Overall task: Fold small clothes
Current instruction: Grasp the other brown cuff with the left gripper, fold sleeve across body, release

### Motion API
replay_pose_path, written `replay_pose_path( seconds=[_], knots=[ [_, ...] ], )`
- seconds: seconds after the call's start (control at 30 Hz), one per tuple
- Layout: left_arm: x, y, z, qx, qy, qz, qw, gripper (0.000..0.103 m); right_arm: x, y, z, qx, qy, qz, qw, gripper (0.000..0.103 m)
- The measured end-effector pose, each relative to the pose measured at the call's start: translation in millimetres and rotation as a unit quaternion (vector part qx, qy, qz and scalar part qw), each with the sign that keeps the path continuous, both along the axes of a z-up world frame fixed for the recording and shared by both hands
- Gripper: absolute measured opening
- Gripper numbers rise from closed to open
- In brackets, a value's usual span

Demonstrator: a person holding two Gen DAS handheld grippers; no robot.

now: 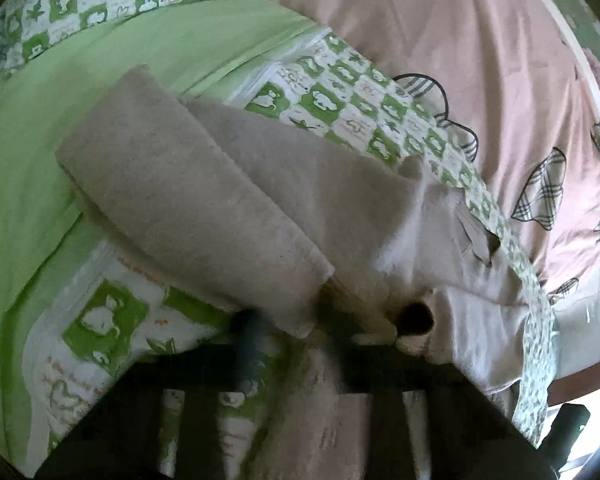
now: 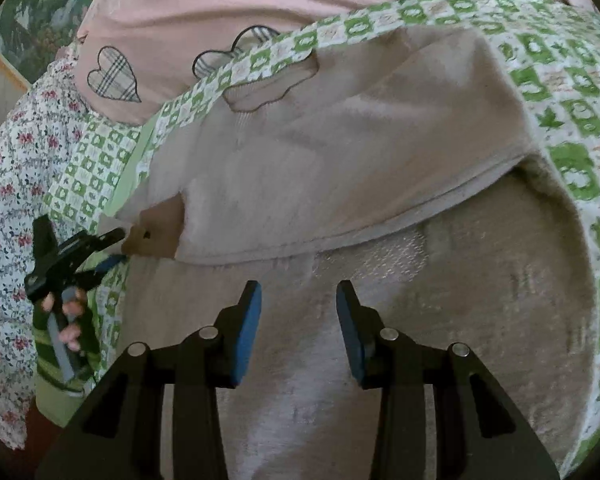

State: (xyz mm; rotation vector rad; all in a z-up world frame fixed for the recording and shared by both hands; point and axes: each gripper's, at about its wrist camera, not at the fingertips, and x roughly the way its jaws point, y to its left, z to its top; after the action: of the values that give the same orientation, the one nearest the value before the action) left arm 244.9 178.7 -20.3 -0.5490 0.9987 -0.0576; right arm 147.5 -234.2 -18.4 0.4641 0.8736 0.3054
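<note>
Beige garment (image 2: 340, 152) is part-folded at frame centre, edge pinched by left gripper (image 2: 118, 246), right gripper (image 2: 298, 292) released; more folds are needed.

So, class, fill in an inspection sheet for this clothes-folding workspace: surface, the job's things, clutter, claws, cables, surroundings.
Surface: bed with a green sheet and a green-and-white checked cover.
Job's things: beige garment spread on the bed, part folded over itself; brown tag at one edge.
Clutter: pink quilt with plaid hearts; floral cloth.
Claws: right claw open, above the garment, holding nothing; left claw shut on the garment's edge by the tag.
Cables: nothing seen.
Surroundings: framed picture on the wall.
</note>
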Motion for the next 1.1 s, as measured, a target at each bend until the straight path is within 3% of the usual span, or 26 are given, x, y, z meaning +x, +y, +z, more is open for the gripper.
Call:
replay_pose_path(
  seconds=[0.07,0.13,0.27,0.37,0.5,0.6,0.73,0.83,0.97,1.1],
  knots=[
    [-5.8,0.8,7.2,0.008,-0.024,-0.001,0.9997,0.008,1.0,1.9,-0.8,-0.004,0.001,0.002,1.000,0.040],
    [-13.9,1.8,15.8,0.016,-0.041,-0.003,0.9990,0.007,1.4,1.0,-1.7,-0.005,0.002,-0.001,1.000,0.040],
    [-28.6,9.4,36.7,-0.009,-0.087,0.003,0.9962,0.006,-0.6,0.7,-1.3,-0.001,0.001,0.000,1.000,0.040],
    [-36.1,-4.9,63.1,-0.030,-0.125,-0.022,0.9914,0.006,-5.6,-0.2,2.4,0.006,-0.006,0.002,1.000,0.040],
    [-43.0,-61.0,105.8,-0.061,-0.184,-0.095,0.9765,0.005,-13.2,-9.2,8.8,0.012,-0.019,-0.008,1.000,0.040],
    [-38.9,-120.5,120.1,-0.096,-0.198,-0.165,0.9614,0.005,-18.9,-24.5,14.3,0.017,-0.031,-0.032,0.999,0.040],
    [-28.4,-205.7,107.7,-0.108,-0.190,-0.240,0.9460,0.005,-30.6,-55.8,21.5,0.022,-0.050,-0.085,0.995,0.040],
    [-15.1,-256.9,79.9,-0.115,-0.162,-0.276,0.9405,0.005,-38.7,-81.5,23.4,0.025,-0.055,-0.120,0.991,0.040],
    [4.5,-306.7,35.9,-0.095,-0.122,-0.297,0.9423,0.006,-45.5,-103.6,19.6,0.026,-0.048,-0.141,0.989,0.040],
    [9.6,-321.8,1.5,-0.066,-0.085,-0.304,0.9466,0.009,-43.7,-109.8,13.3,0.034,-0.037,-0.140,0.989,0.040]
  ],
)
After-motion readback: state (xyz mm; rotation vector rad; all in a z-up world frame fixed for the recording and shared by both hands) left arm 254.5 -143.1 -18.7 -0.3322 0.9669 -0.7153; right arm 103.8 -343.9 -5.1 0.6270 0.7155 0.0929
